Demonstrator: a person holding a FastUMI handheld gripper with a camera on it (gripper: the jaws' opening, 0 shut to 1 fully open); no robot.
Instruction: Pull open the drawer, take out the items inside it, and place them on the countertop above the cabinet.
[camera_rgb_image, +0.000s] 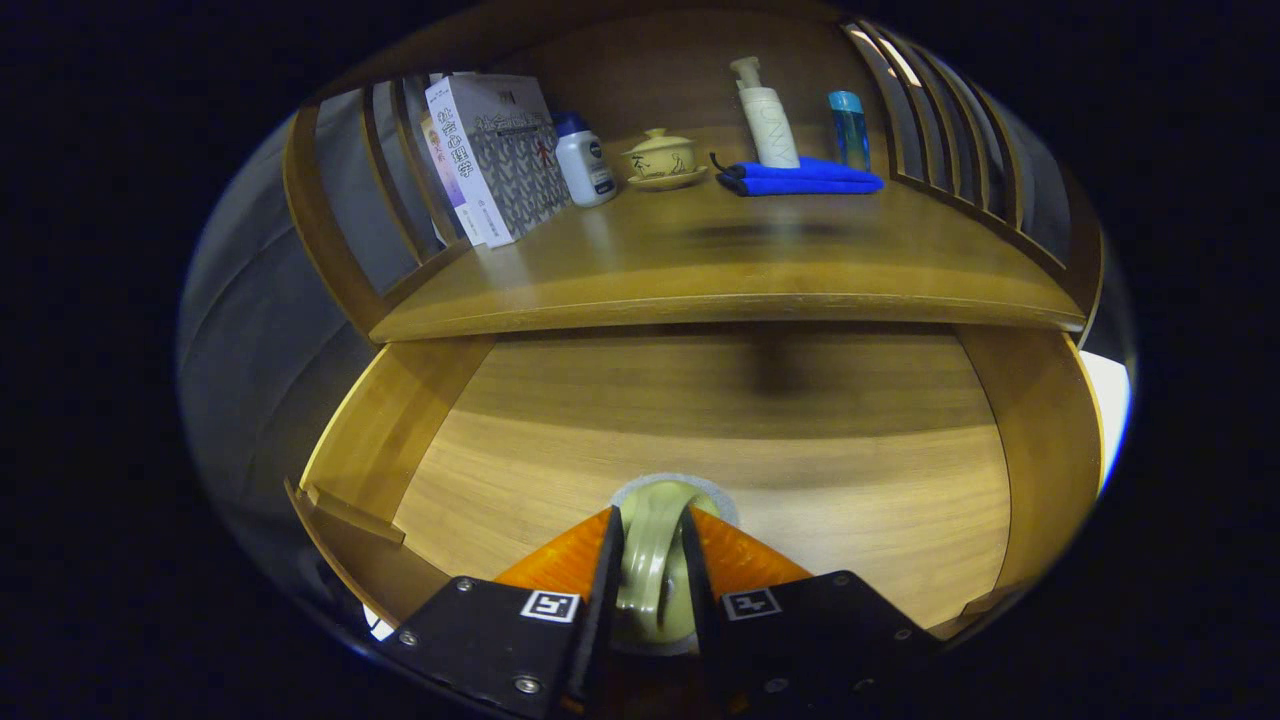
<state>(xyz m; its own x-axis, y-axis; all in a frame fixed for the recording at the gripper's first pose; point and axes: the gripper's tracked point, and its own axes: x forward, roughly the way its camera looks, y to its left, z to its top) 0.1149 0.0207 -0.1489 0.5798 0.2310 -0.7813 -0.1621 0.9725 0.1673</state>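
The gripper (652, 560) is clenched on a pale green cup (652, 560), one finger pressing each side of it. Much of the cup is hidden between the fingers, so its full shape is hard to make out; only its rim and a narrow strip of its body show. It sits low over the floor of the open drawer (720, 470), near the drawer's front. The drawer's back is shadowed under the countertop (720, 265), and its far corners are hard to see. On the countertop above the drawer, toward the rear, stand books (490, 155), a white jar (585, 160), a lidded teacup (663, 160), a folded blue cloth (800, 180) with a pump bottle (768, 120) on it, and a small blue bottle (850, 128). Curved wooden slats (960, 140) rail both sides of the countertop.
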